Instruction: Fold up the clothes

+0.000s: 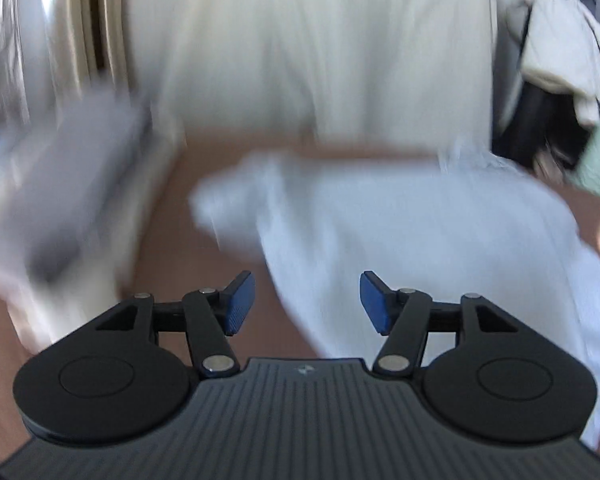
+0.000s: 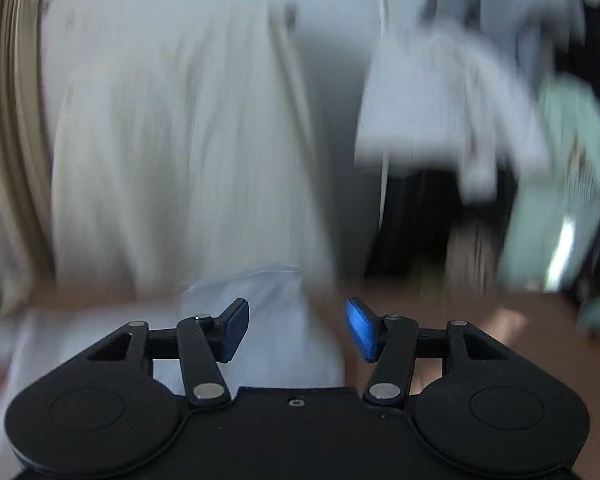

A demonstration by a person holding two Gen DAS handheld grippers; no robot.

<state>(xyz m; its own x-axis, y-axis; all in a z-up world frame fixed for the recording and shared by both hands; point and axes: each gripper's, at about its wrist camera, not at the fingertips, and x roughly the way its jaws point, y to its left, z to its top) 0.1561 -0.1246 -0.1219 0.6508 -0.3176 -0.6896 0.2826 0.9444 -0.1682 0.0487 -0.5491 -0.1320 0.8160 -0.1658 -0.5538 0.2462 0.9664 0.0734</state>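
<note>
Left gripper (image 1: 307, 303): jaws stand apart, blue pads (image 1: 240, 304) facing each other with nothing clamped between them.
Left view, garment: a white garment (image 1: 400, 232) lies spread on the brown table (image 1: 168, 240), running from mid-frame down to the right edge; it shows in the gap between the jaws, apart from the pads.
Left view, sleeve end: one rumpled end of the white cloth pokes out to the left, near the table's middle.
Left view, left side: a grey folded stack (image 1: 72, 184) sits on the table's left part, smeared by blur, well apart from the white garment.
Left view, backdrop: a pale curtain (image 1: 300, 40) hangs behind the table; cream clothes (image 1: 564, 56) are heaped on a dark stand at upper right.
Right gripper (image 2: 297, 330): jaws apart as well, pads bare, gripping nothing.
Right view, garment: the white garment (image 2: 260, 304) lies on the table just under and ahead of the jaws, its far edge near the table's back edge; the cloth spreads off to the left.
Right view, table: bare brown table (image 2: 540, 340) shows to the right of the jaws.
Right view, backdrop: the curtain (image 2: 180, 140) fills the middle; pale blue-grey clothes (image 2: 452, 100) and a mint-green piece (image 2: 560, 180) hang blurred at upper right.
Sharpness: both views are heavily blurred, so fine detail on the cloth cannot be told.
</note>
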